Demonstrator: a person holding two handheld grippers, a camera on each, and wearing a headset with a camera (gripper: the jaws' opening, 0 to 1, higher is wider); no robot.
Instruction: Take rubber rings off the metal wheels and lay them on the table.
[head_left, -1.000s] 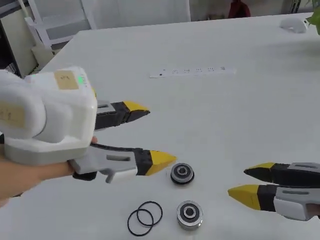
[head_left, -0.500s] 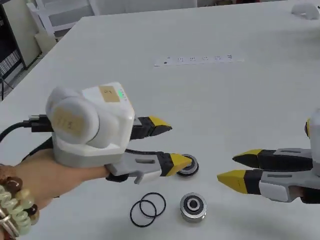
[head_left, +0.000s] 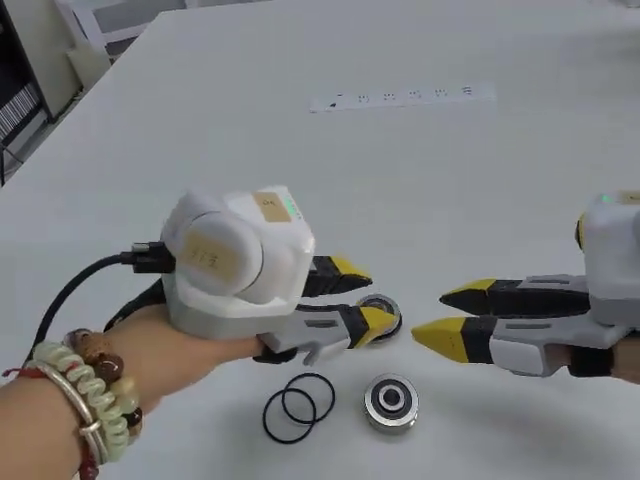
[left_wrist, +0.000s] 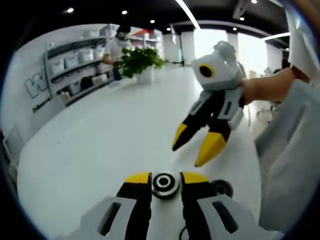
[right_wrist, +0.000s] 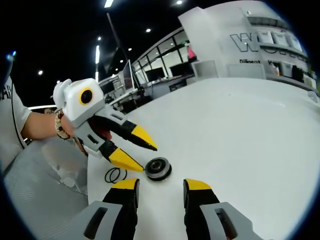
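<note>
A metal wheel with a dark rubber ring (head_left: 388, 310) lies on the white table (head_left: 480, 180), partly hidden by the lower yellow tip of my left gripper (head_left: 365, 294). That gripper is open, and in its own view the wheel (left_wrist: 165, 184) sits just ahead between its tips (left_wrist: 166, 176). A second wheel (head_left: 391, 402), with a bare shiny rim, lies nearer me. Two loose black rubber rings (head_left: 298, 405) overlap to its left. My right gripper (head_left: 440, 314) is open and holds nothing, pointing at the first wheel (right_wrist: 158, 168) from the right.
A white power strip (head_left: 400, 97) lies flat farther back on the table. A black cable (head_left: 70, 290) trails from the left gripper over the table's left side. Chairs and dark shelving stand past the far left edge.
My left gripper has moved right until its lower tip reaches the ringed wheel. My right gripper has come in closer from the right. The head camera has tilted down.
</note>
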